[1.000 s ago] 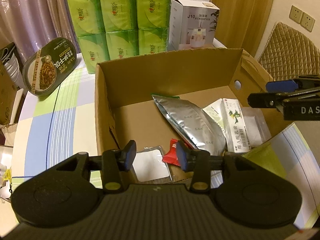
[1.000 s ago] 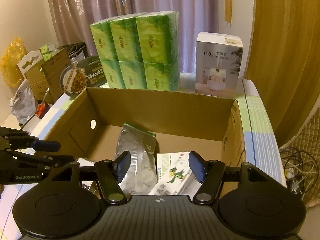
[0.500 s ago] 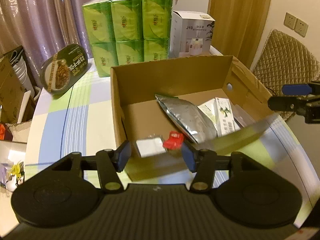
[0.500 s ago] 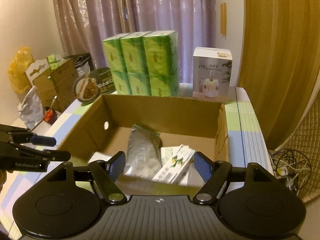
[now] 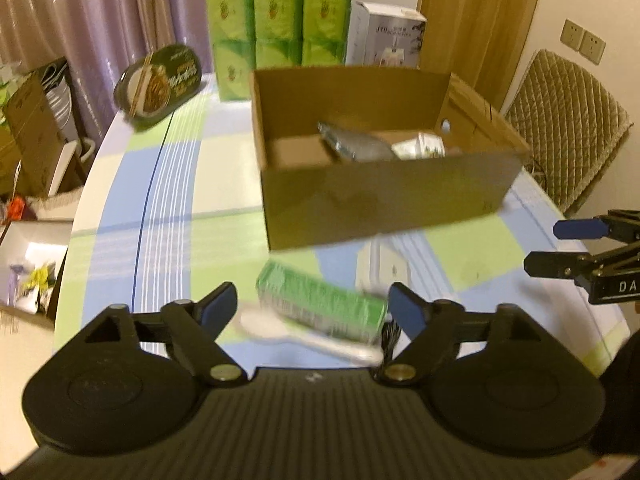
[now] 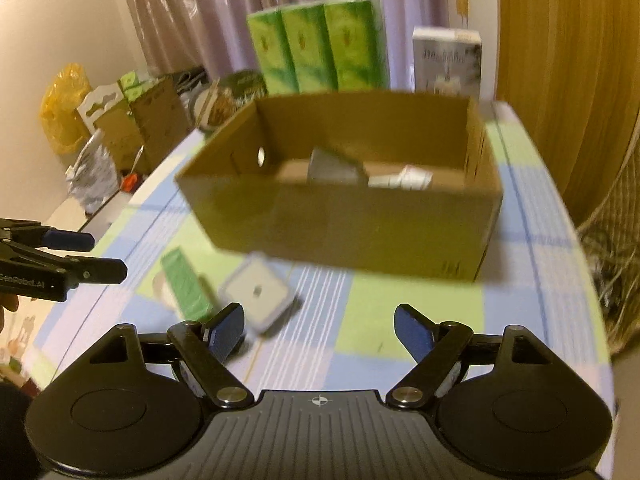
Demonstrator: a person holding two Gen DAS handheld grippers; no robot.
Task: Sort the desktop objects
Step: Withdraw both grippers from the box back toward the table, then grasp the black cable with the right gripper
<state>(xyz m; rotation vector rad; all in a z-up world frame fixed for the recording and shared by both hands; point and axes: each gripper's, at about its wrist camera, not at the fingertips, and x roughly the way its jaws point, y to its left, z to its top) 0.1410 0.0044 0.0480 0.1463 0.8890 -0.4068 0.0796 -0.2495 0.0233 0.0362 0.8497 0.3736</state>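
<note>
An open cardboard box (image 5: 384,200) (image 6: 360,224) stands mid-table, holding a silver pouch (image 5: 352,146) (image 6: 332,168) and a white carton (image 5: 424,147) (image 6: 404,178). On the checked cloth in front of it lie a green packet (image 5: 320,304) (image 6: 186,284), a white spoon-like piece (image 5: 280,328) and a square white lidded container (image 5: 380,268) (image 6: 258,294). My left gripper (image 5: 316,312) (image 6: 108,256) hovers over the green packet, its jaws opening, its pads clear of it. My right gripper (image 6: 320,330) (image 5: 542,246) hangs above bare cloth right of the container, its jaws also opening with nothing between them.
Behind the box stand stacked green tissue packs (image 5: 276,28), a white humidifier carton (image 5: 384,36) and a tilted noodle bowl (image 5: 160,78). A quilted chair (image 5: 568,120) is beyond the table's right edge. Cartons and bags (image 6: 132,128) crowd the floor on the left.
Both grippers have drawn back from over the box to the table's near side, and their jaws have spread wider. The green packet and white container have come into view.
</note>
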